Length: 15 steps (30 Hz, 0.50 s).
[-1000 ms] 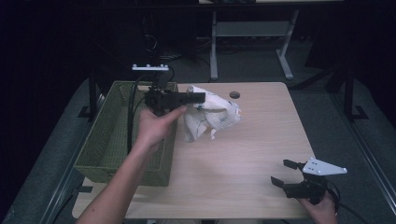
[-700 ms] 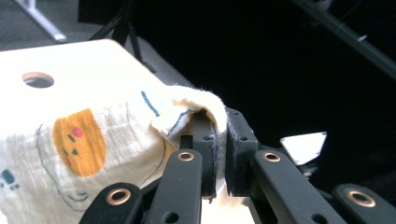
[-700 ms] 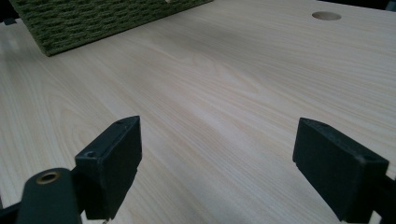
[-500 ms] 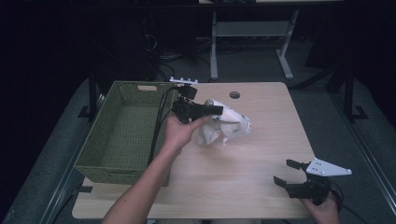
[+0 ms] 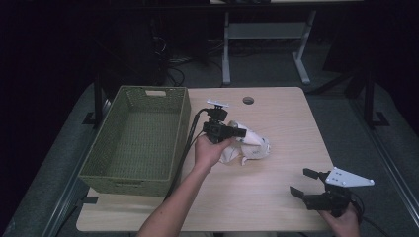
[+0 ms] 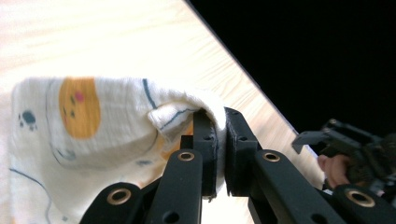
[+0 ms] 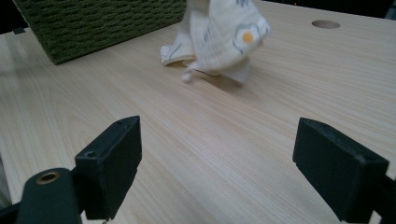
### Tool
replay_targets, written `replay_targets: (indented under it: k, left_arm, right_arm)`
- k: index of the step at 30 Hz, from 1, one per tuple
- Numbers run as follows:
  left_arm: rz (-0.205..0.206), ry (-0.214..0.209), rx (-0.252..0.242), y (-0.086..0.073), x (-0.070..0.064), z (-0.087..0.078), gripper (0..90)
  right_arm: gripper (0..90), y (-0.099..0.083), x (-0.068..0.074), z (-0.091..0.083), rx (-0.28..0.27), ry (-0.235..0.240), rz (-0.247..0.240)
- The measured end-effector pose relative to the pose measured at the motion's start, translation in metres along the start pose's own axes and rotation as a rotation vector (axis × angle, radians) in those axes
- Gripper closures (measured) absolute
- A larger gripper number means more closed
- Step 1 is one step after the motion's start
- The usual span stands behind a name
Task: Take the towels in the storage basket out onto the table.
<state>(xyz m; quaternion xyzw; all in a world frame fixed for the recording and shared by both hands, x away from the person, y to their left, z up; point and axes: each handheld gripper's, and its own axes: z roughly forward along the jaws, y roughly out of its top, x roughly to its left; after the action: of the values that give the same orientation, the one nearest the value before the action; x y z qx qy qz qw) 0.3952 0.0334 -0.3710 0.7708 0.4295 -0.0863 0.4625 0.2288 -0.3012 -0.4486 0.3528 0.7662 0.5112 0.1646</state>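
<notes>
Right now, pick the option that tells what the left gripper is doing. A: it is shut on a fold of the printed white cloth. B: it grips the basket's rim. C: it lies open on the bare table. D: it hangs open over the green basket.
A: in the left gripper view the left gripper has its jaws pinched together on a fold of the cloth, beside the basket, not in it.

Dim surroundings; tabletop (image 5: 276,187) lit; cloth (image 7: 219,32) blurred

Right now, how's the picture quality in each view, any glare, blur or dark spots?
High view: table evenly lit, surroundings nearly black, basket clear. Left gripper view: tabletop washed out by glare at upper left, cloth bright but its print readable, black beyond the table's edge. Right gripper view: cloth slightly blurred with a soft shadow beneath it, jaws sharp.
</notes>
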Motion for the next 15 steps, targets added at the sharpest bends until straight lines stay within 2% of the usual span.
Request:
replay_targets:
  k: [1, 4, 5, 6, 8, 10, 11, 14, 15]
  left_arm:
    - [-0.020, -0.003, 0.015, -0.004, 0.005, 0.007, 84.7]
    - [-0.036, -0.002, 0.014, -0.009, 0.009, 0.013, 84.7]
    - [-0.054, -0.005, 0.017, -0.015, 0.014, 0.019, 84.6]
    - [-0.052, 0.006, 0.016, -0.017, 0.016, 0.021, 84.6]
    - [-0.071, -0.001, 0.012, -0.022, 0.020, 0.025, 84.6]
    - [-0.072, 0.001, 0.017, -0.023, 0.021, 0.027, 84.6]
    - [-0.089, 0.008, 0.017, -0.028, 0.025, 0.031, 84.6]
    - [-0.090, 0.021, 0.031, -0.032, 0.028, 0.036, 84.6]
    - [-0.105, 0.012, 0.026, -0.036, 0.031, 0.038, 84.5]
  right_arm:
    - [15.0, 0.000, 0.000, 0.000, -0.002, 0.000, -0.002]
    - [15.0, 0.000, 0.000, -0.001, -0.001, 0.001, 0.001]
    - [15.0, 0.000, 0.000, -0.001, -0.002, 0.001, 0.000]
    - [15.0, 0.000, 0.000, 0.000, -0.002, 0.001, -0.001]
    - [15.0, 0.000, 0.000, 0.000, 0.000, 0.001, -0.001]
    - [15.0, 0.000, 0.001, 0.000, 0.001, 0.001, -0.001]
    - [15.0, 0.001, 0.001, 0.000, 0.000, 0.001, -0.001]
    - [15.0, 0.001, 0.002, 0.000, 0.001, 0.000, -0.002]
    - [15.0, 0.001, 0.002, 0.001, 0.000, 0.001, -0.003]
